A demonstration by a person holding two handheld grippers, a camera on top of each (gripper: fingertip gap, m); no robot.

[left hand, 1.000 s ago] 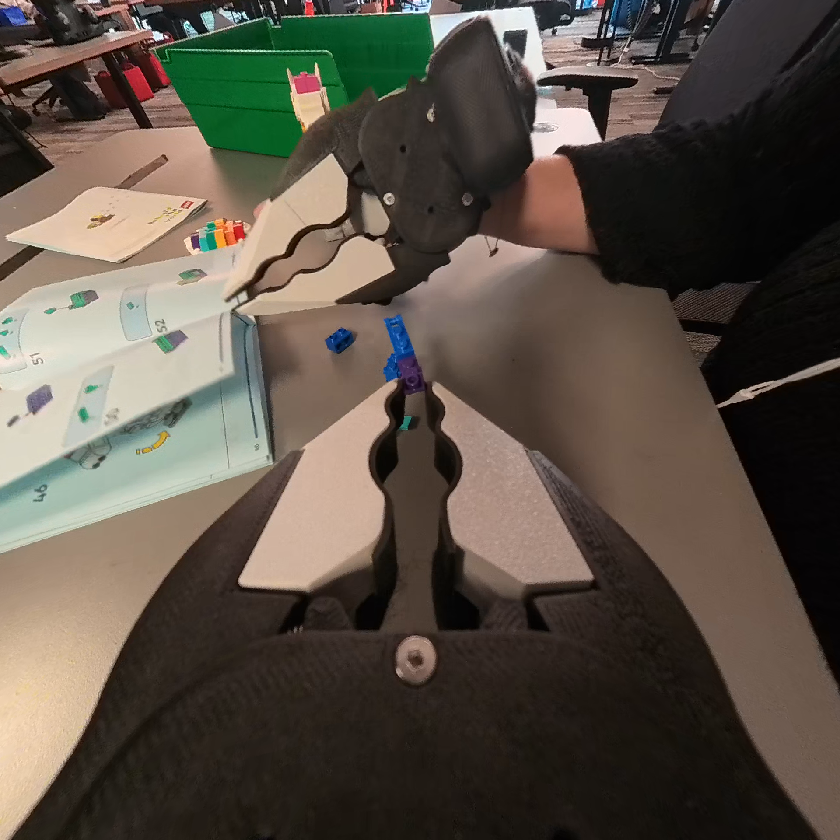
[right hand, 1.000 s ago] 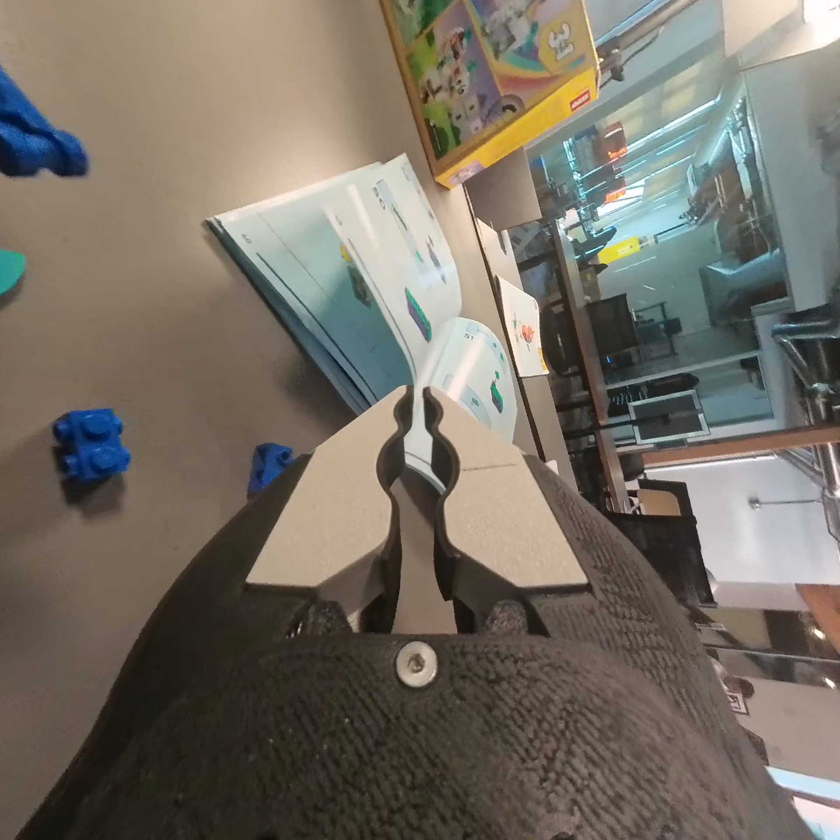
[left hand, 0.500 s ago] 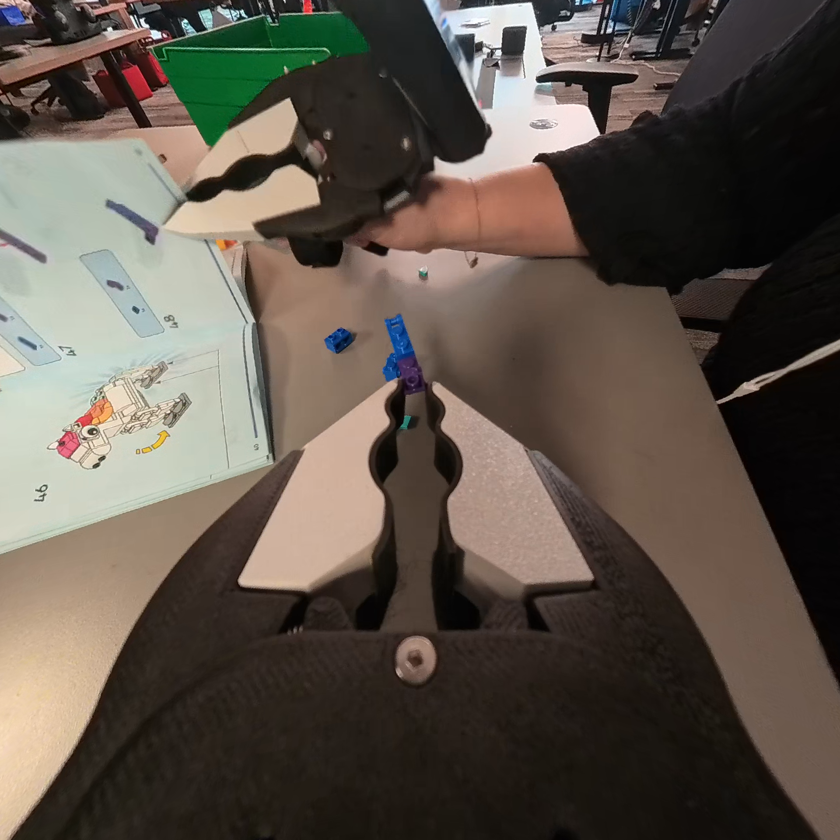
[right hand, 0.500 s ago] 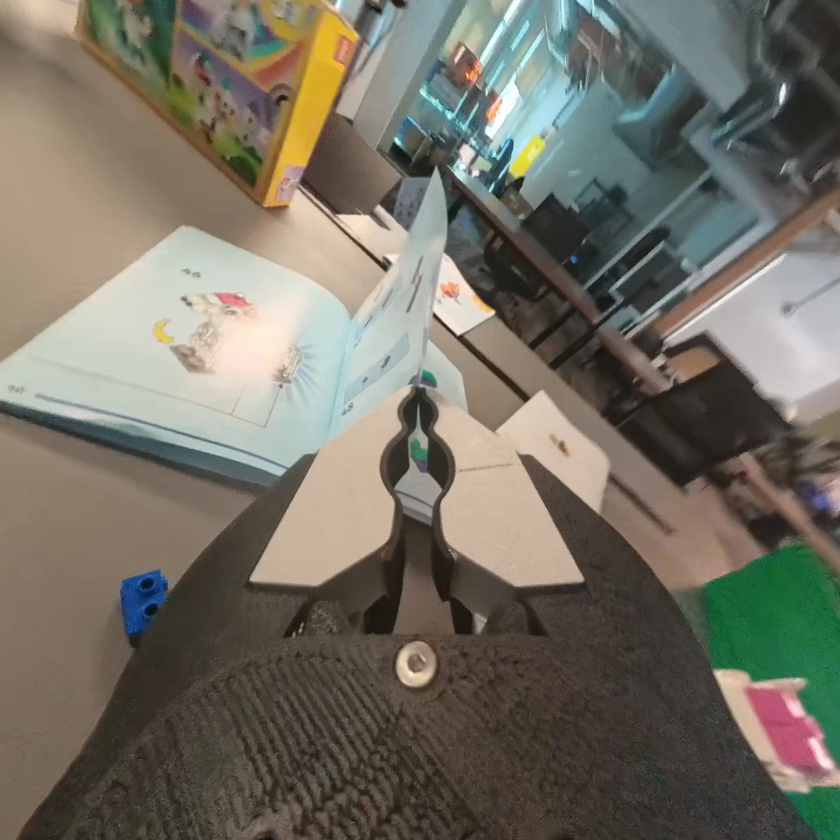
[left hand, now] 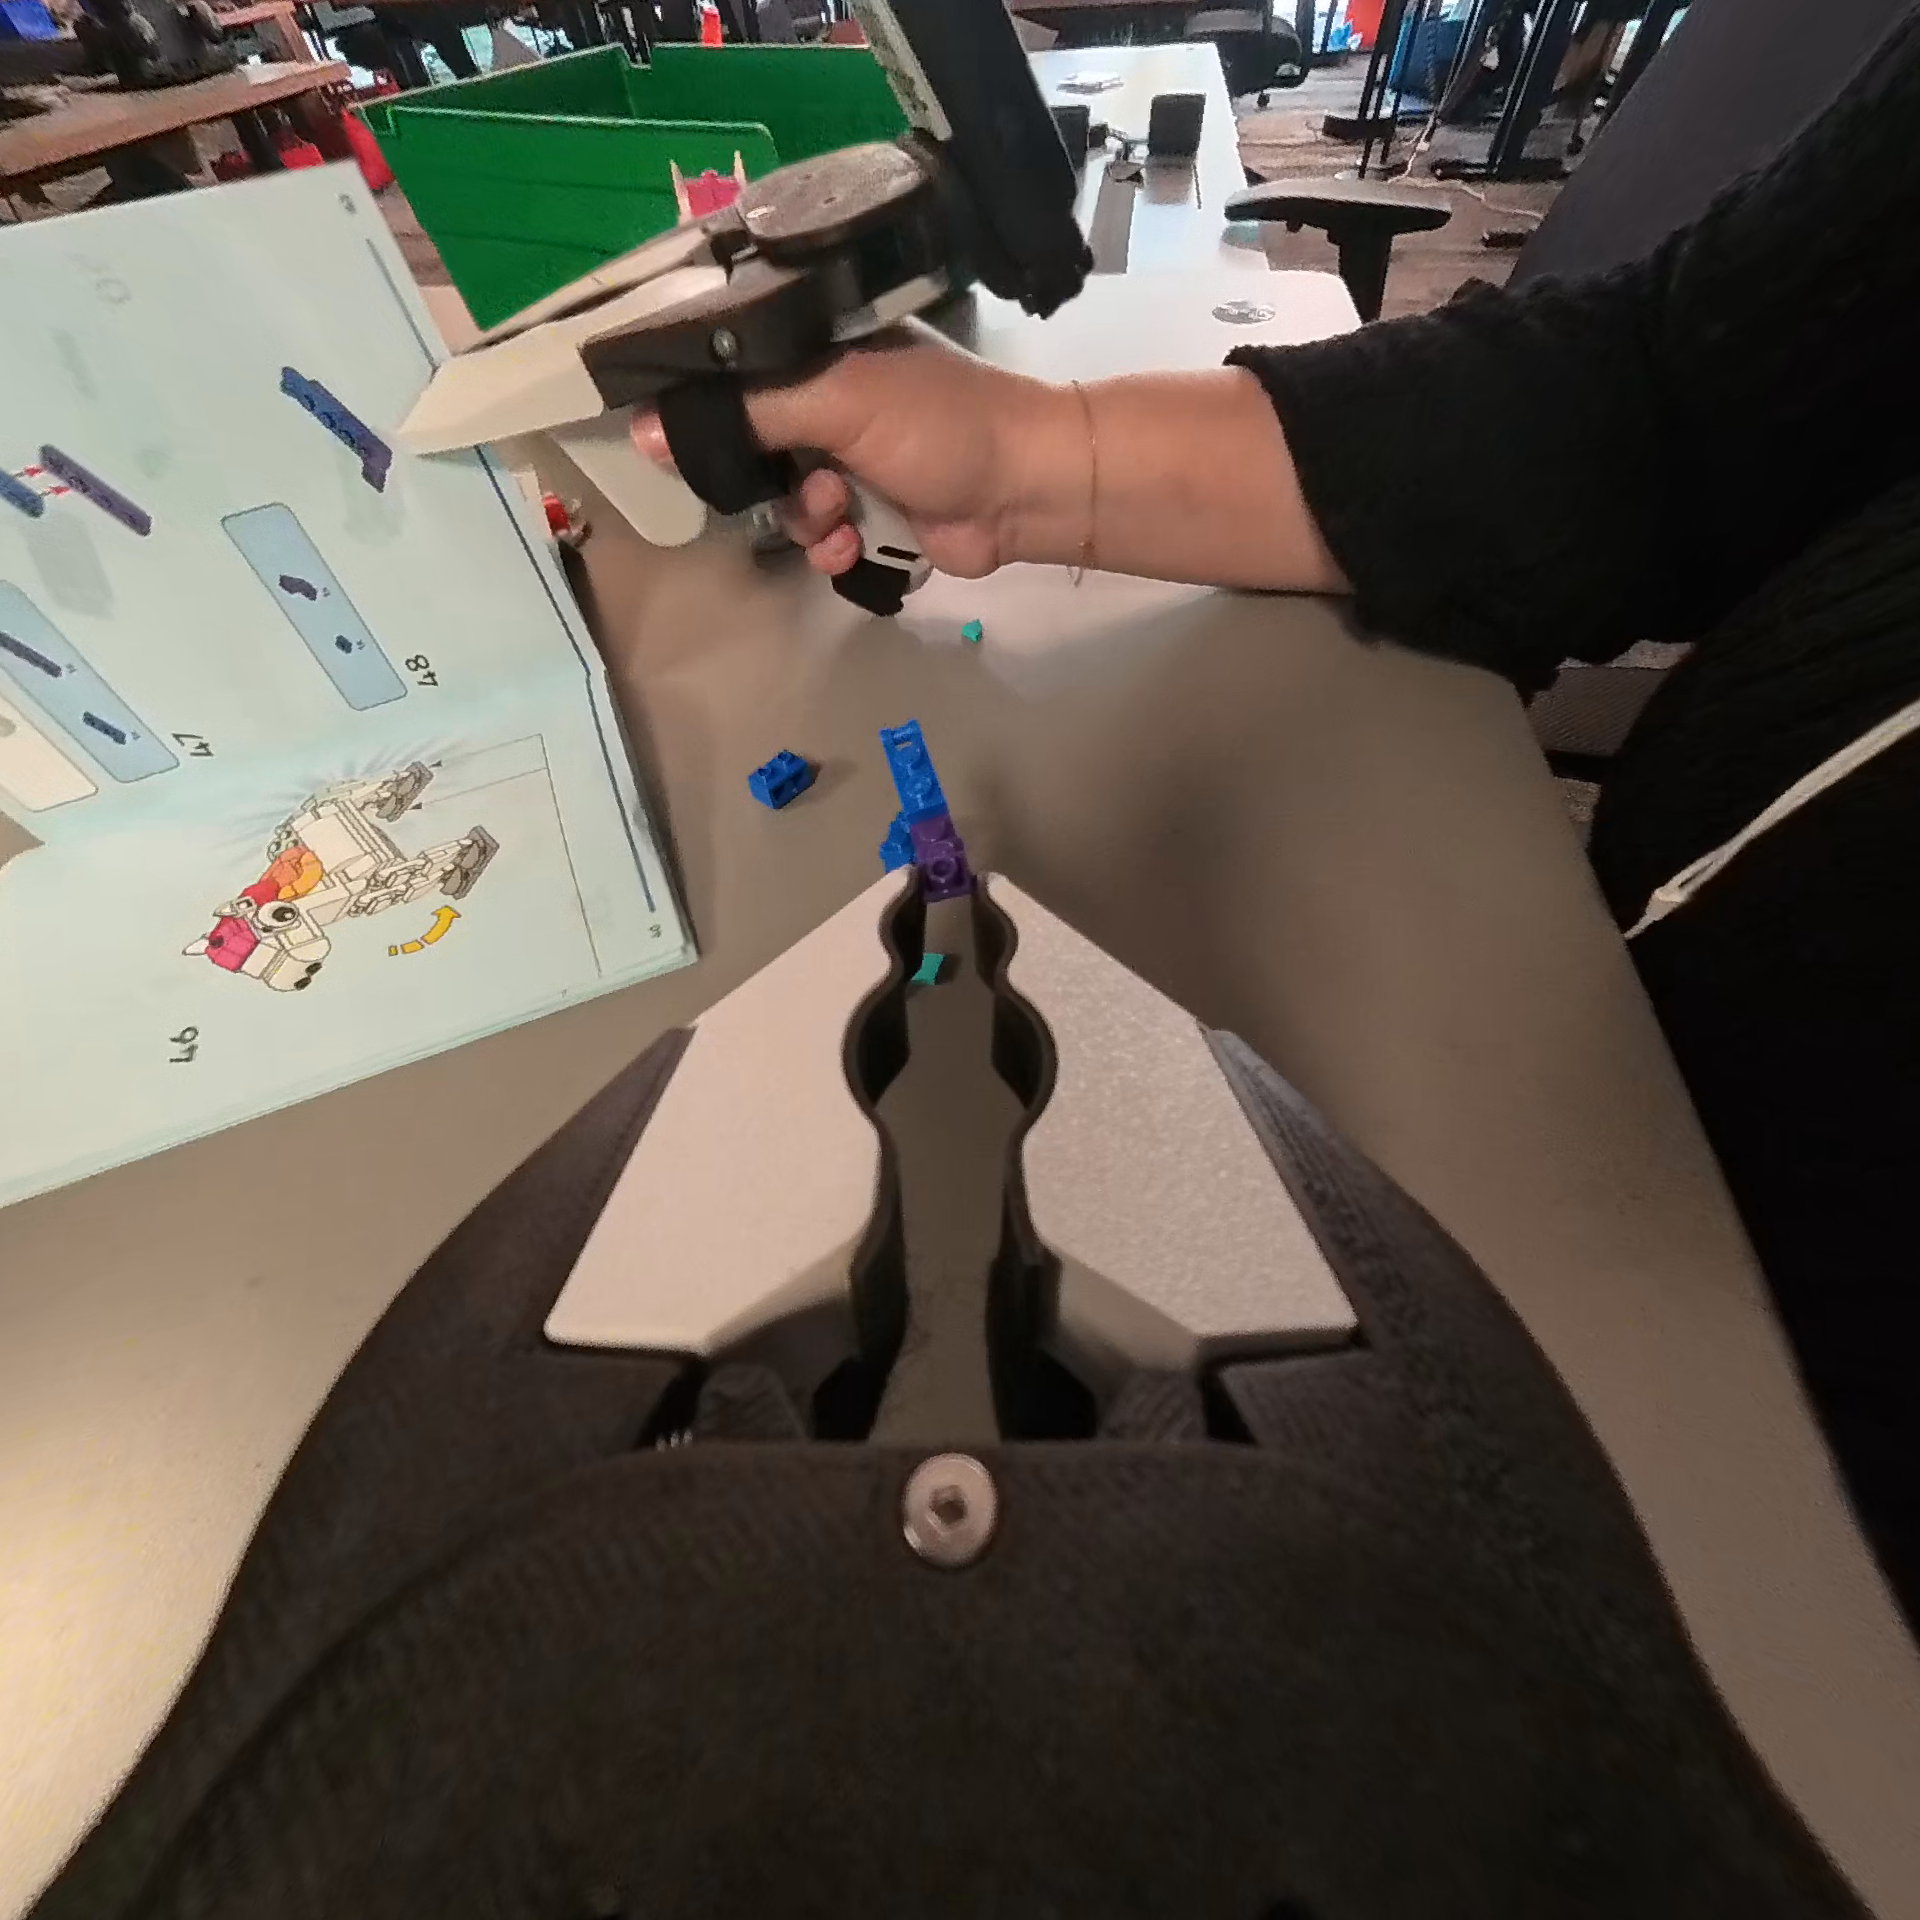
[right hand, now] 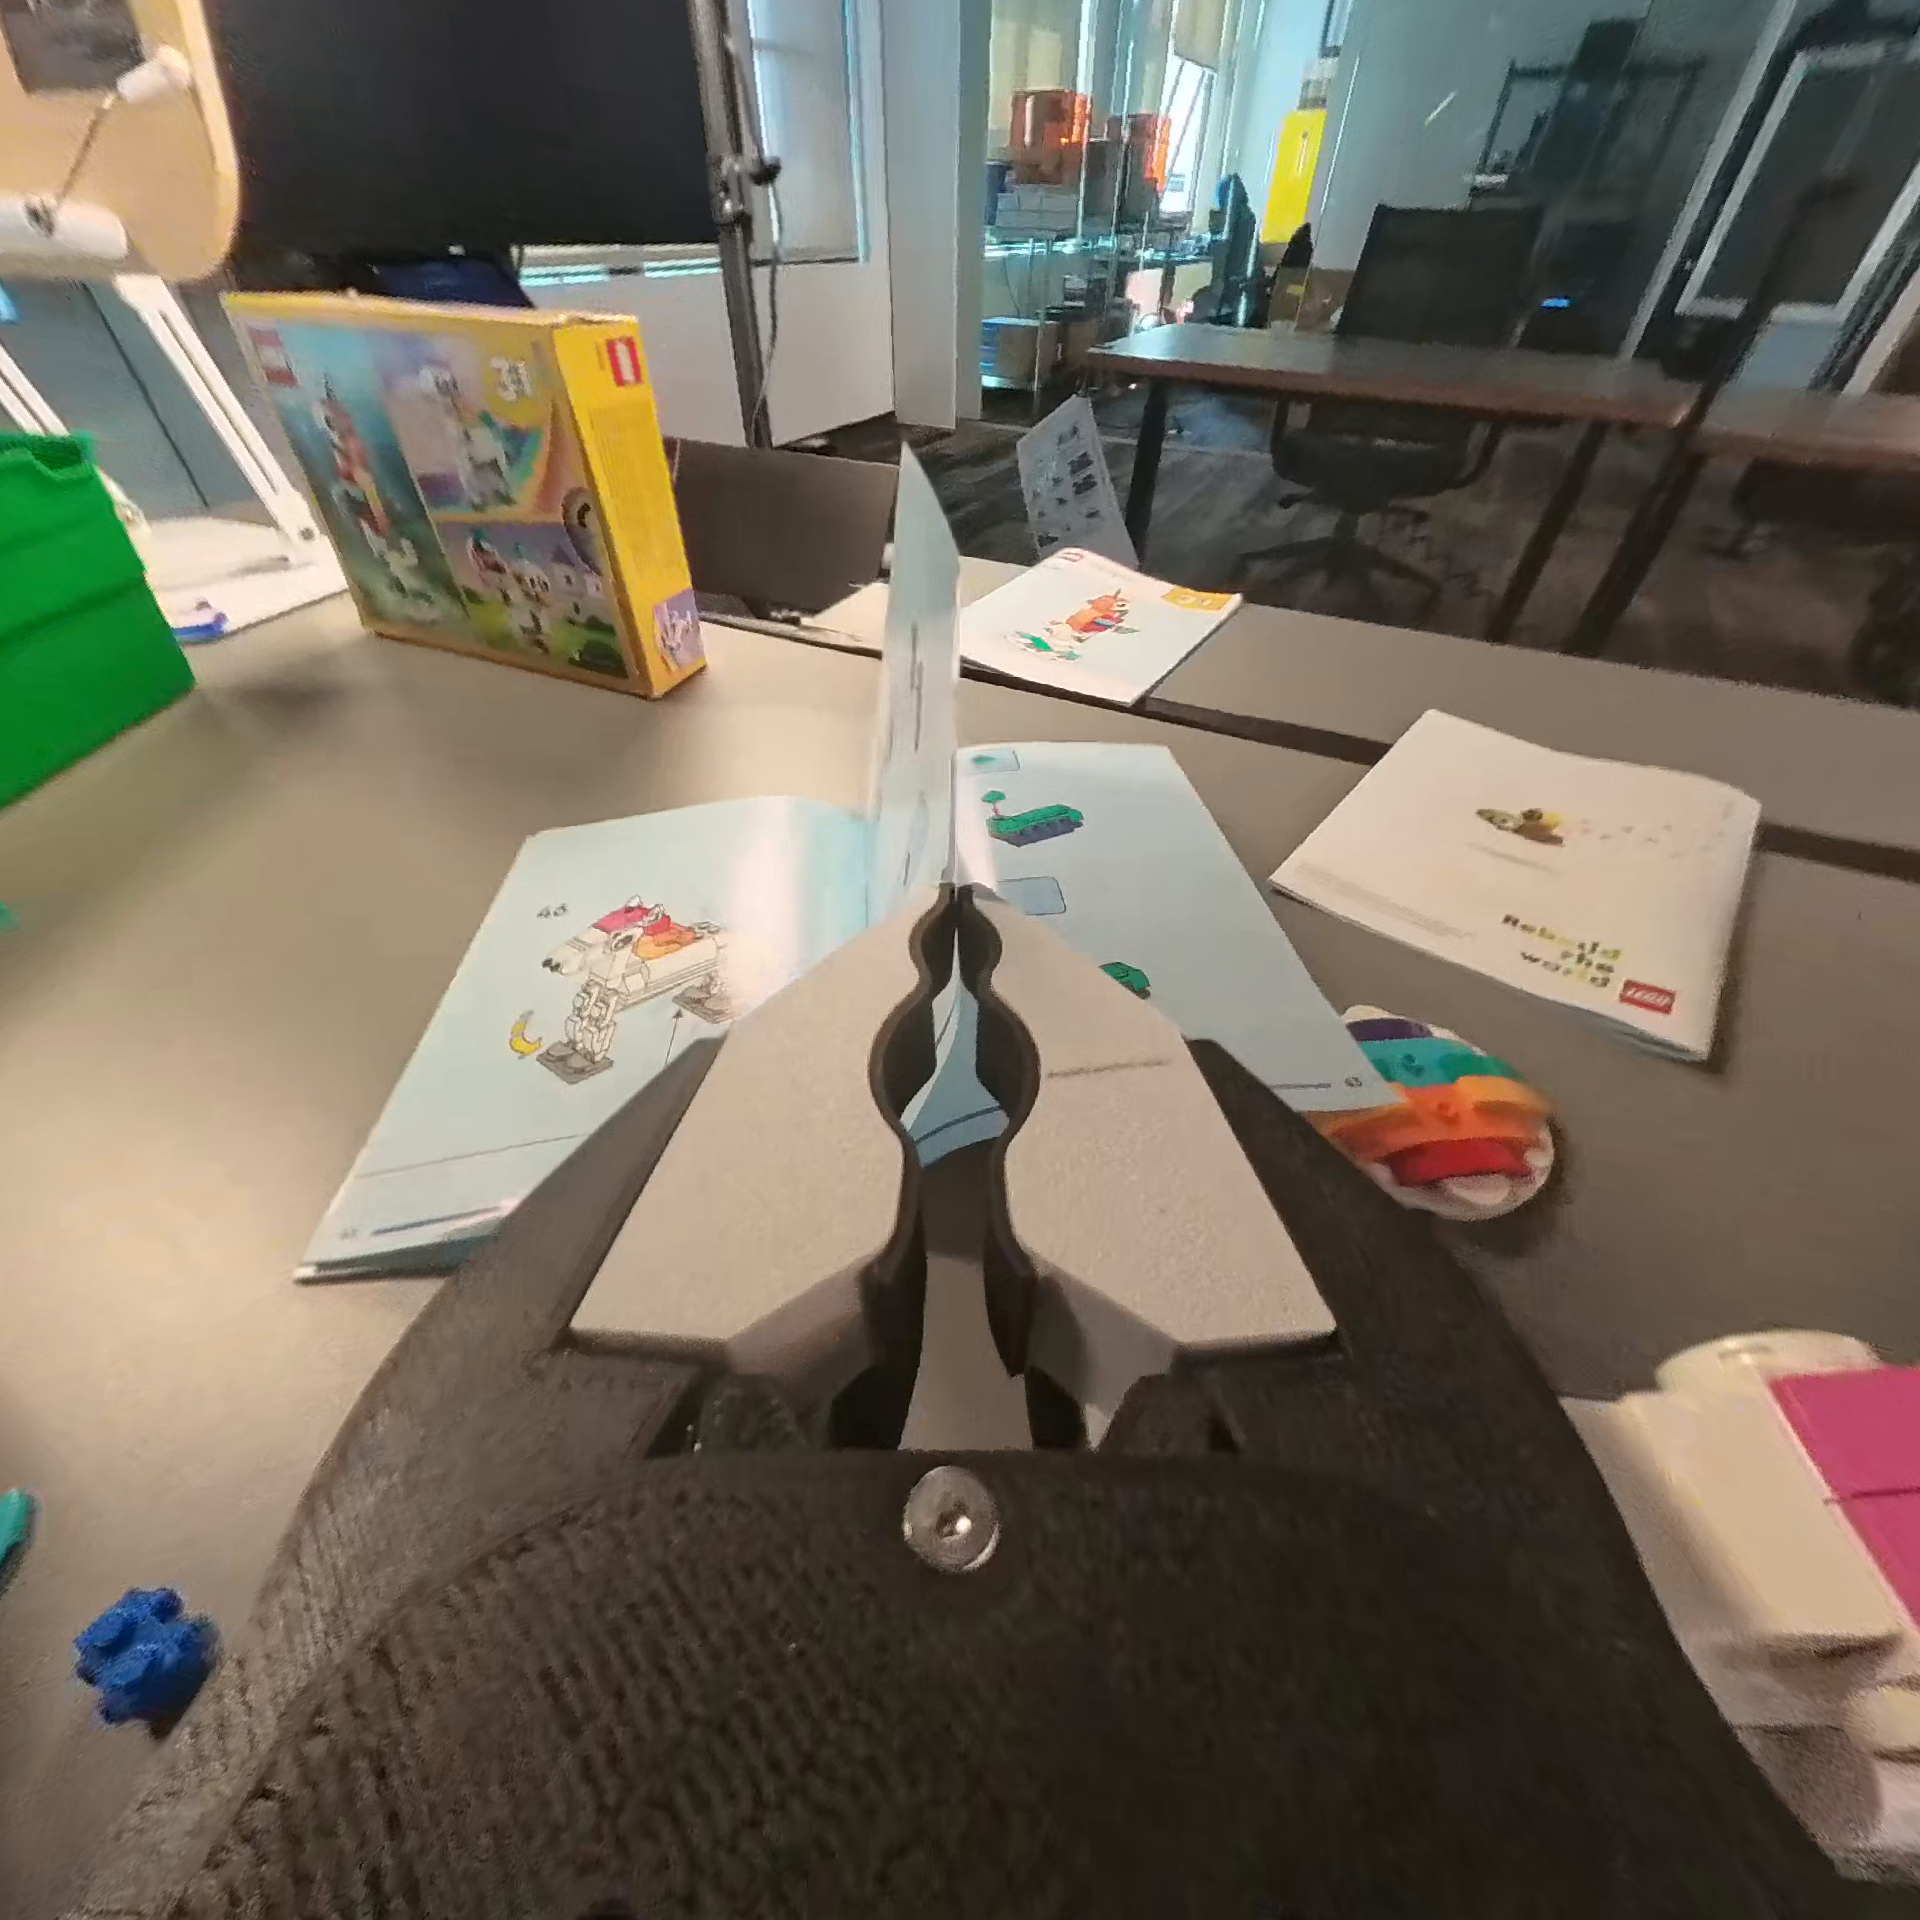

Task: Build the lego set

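My left gripper (left hand: 945,883) rests low over the grey table (left hand: 1195,831), shut on a small purple-and-blue lego piece (left hand: 930,821) that sticks out past its tips. My right gripper (right hand: 954,896) is shut on one page (right hand: 920,665) of the open light-blue instruction booklet (right hand: 623,987) and holds that page upright. In the left wrist view the right gripper (left hand: 447,426) is up at the left, with the lifted page (left hand: 260,623) facing me. A loose blue brick (left hand: 781,779) and two tiny teal bits (left hand: 971,630) lie on the table.
A green bin (left hand: 582,177) stands at the back. A yellow lego box (right hand: 468,478), two more booklets (right hand: 1101,623) (right hand: 1527,883), a rainbow build (right hand: 1444,1112) and a white-and-pink build (right hand: 1818,1507) sit around the open booklet. A person's sleeve (left hand: 1558,468) crosses the right side. Between my left fingertips and the loose blue brick (left hand: 781,779) there is roughly 11 cm.
My right gripper has lifted the booklet page from low over the table and swung it upright, turning level as it went. My left gripper has not moved.
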